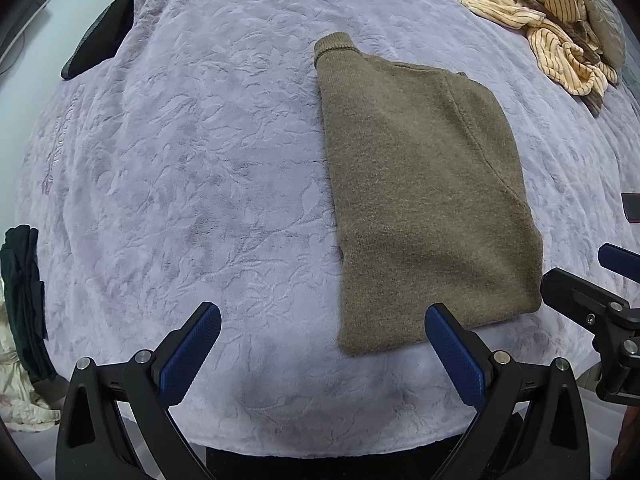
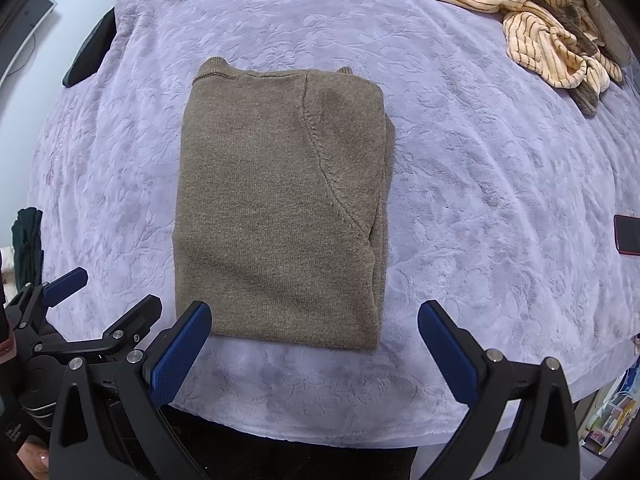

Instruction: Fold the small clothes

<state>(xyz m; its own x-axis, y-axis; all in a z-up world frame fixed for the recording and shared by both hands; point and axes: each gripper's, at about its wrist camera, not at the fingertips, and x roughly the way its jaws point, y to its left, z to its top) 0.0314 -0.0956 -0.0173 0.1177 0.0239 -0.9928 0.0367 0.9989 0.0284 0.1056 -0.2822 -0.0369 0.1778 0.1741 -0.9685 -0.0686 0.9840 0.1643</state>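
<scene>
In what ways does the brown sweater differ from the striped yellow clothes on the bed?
The brown sweater is folded into a flat rectangle; the striped yellow clothes lie crumpled in a heap. The sweater is plain, while the yellow clothes bear thin dark stripes. The sweater lies near the front edge, close to both open grippers; the yellow clothes sit at the far right. Both rest on the lilac bedspread.

The folded sweater [image 2: 280, 208] is lying flat on the bed [image 2: 480, 200], near its front edge. The crumpled striped garment [image 2: 532, 24] is sitting behind it to the right. The phone [image 2: 628, 234] is lying at the far right, well apart from both.
</scene>
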